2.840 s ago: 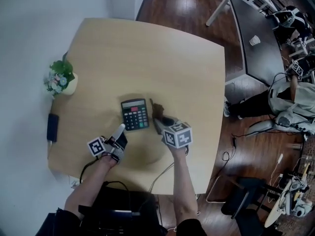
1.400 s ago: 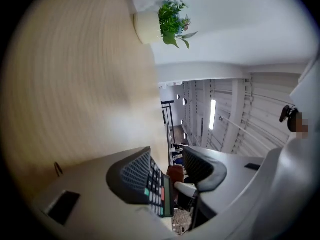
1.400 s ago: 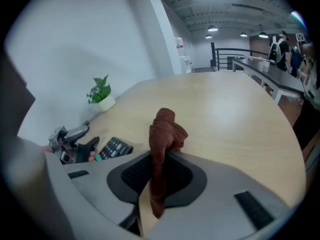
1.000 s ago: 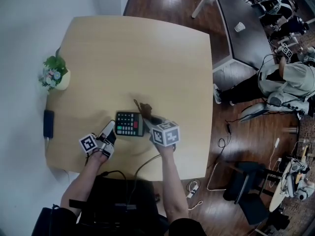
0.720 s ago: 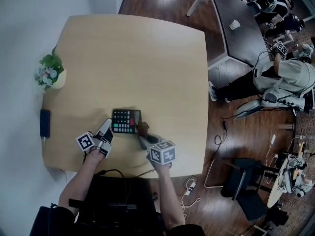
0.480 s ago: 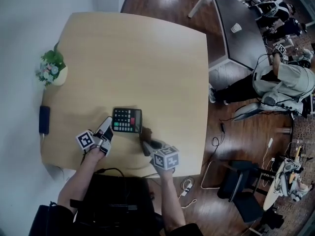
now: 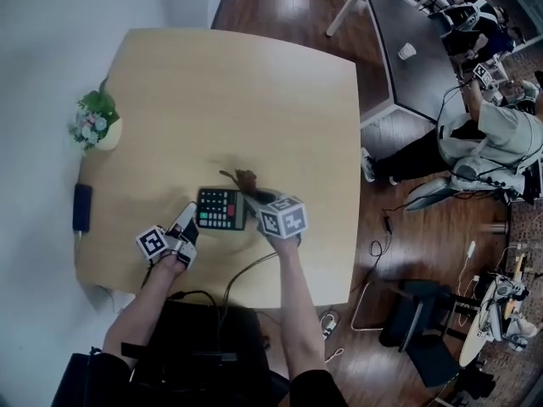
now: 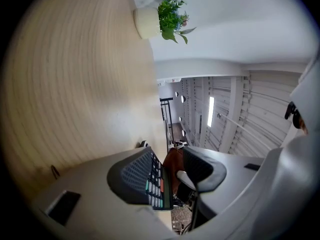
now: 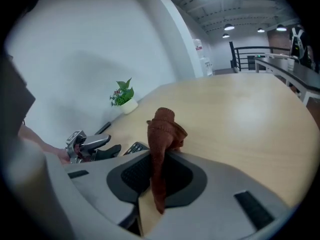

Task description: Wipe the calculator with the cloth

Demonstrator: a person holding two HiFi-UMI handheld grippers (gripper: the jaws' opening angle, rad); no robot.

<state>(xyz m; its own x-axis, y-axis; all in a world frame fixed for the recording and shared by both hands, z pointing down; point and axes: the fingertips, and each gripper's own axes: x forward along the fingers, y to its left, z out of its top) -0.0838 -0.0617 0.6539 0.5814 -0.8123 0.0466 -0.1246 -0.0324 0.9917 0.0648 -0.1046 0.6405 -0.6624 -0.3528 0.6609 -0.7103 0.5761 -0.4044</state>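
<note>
A dark calculator (image 7: 221, 209) with coloured keys lies near the front of the round wooden table (image 7: 254, 100). My left gripper (image 7: 188, 221) is shut on its left edge. In the left gripper view the calculator (image 8: 156, 184) shows edge-on between the pads of that gripper (image 8: 170, 176). My right gripper (image 7: 254, 195) is shut on a brown cloth (image 7: 246, 179), which hangs over the calculator's far right corner. The right gripper view shows the cloth (image 9: 165, 126) sticking up from that gripper (image 9: 157, 161), with the calculator (image 9: 134, 148) just left of it.
A small potted plant (image 7: 96, 125) stands at the table's left edge, with a dark flat device (image 7: 81, 207) nearer me. To the right are a dark table with a cup (image 7: 408, 51) and a person (image 7: 492, 138). Cables hang off the table's front edge.
The right gripper with the cloth had drawn back towards the table's front edge half a second ago. It has now swept away from me to the calculator's far right corner. The left gripper has stayed put.
</note>
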